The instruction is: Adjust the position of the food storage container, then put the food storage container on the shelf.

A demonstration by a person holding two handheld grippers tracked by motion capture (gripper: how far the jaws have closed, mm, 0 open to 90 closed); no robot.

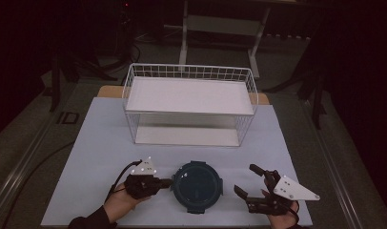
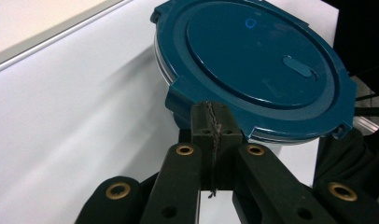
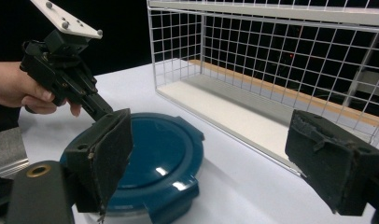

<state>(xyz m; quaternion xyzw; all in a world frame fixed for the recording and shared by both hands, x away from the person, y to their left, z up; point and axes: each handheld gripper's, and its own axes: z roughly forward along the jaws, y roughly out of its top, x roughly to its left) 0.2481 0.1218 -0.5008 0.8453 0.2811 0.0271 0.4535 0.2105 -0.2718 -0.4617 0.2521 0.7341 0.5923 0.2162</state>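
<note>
Room: you work in dim surroundings, dark beyond the table [image 1: 101, 143].
Light: it falls from above and glares softly on the blue lid [image 3: 155, 154].
Shadows: faint under the wire basket [image 1: 189, 102].
Focus: your near jaws look soft.

White wire rack [image 1: 189, 102] with two shelves at the back of the pale table [image 1: 94, 157].

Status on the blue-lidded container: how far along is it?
Done: nothing visibly; the round container sits on the table in front of the wire rack, lid on. In hand: left gripper, jaws shut, at its lid edge; right gripper open beside it. Left: grasping and moving it.
</note>
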